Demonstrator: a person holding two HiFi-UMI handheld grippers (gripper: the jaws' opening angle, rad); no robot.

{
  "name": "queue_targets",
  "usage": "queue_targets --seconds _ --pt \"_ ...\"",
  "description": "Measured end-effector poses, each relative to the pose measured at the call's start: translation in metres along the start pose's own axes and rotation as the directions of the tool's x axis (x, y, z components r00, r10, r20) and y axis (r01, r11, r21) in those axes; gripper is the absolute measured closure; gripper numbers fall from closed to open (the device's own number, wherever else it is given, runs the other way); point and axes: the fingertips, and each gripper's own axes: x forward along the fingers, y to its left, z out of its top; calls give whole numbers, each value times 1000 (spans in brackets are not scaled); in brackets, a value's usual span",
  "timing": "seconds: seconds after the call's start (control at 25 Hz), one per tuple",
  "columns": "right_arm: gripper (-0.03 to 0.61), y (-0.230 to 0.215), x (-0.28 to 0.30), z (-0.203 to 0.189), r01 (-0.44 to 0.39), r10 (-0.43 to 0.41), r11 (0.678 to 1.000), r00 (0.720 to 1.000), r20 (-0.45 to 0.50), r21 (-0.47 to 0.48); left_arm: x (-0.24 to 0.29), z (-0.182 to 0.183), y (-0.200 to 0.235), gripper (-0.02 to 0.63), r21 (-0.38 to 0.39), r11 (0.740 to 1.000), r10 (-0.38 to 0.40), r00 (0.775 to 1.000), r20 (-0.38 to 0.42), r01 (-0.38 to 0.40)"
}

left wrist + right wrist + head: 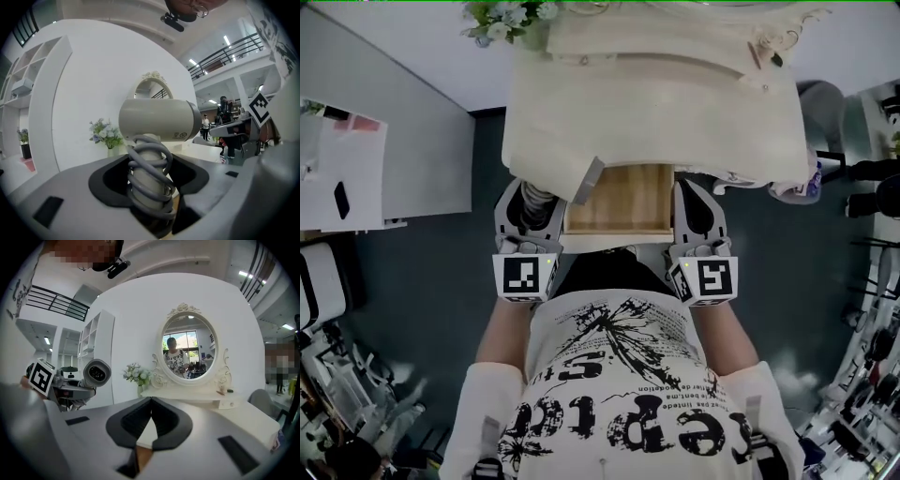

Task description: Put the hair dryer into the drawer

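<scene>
Transfer step in hand. Your left gripper (pixel 148 174) grasps the dryer (pixel 157 119) by its handle at the open drawer's (pixel 623 199) left edge. Your right gripper (pixel 150 423) is clenched and empty. Next, I judge: bring the dryer over the drawer, lower it, release.

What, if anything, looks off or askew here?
Nothing stands out. The left gripper holds the hair dryer upright, its cord coiled tidily, beside the open drawer. No damage or spill is visible.

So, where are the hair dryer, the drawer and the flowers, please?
hair dryer (pixel 157 119), left gripper view, its barrel.
drawer (pixel 623 199), head view, its bare wooden bottom.
flowers (pixel 106 132), left gripper view, the blossoms.
</scene>
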Motion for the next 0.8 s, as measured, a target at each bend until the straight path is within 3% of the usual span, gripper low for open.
queue_targets --seconds 0.2,0.36,0.6,0.68,0.8 --pt "561 -4 -4 -36 -11 10 1000 999 -30 -12 16 -44 -30 357 -18 996 -88 991 -104 87" --pt "561 -5 -12 -63 -18 17 1000 996 -86 -11 30 -84 -66 357 -11 969 -246 949 -198 248" --pt "561 -25 -15 -90 10 -11 1000 991 -133 -8 62 -139 -112 357 51 885 -421 841 -341 464" --pt "561 -31 -16 -97 13 -15 1000 988 -150 -18 69 -158 -126 357 54 846 -470 790 -393 531" --pt "561 -40 -14 -103 12 -18 999 986 -165 -37 77 -185 -144 357 67 772 -529 696 -486 633"
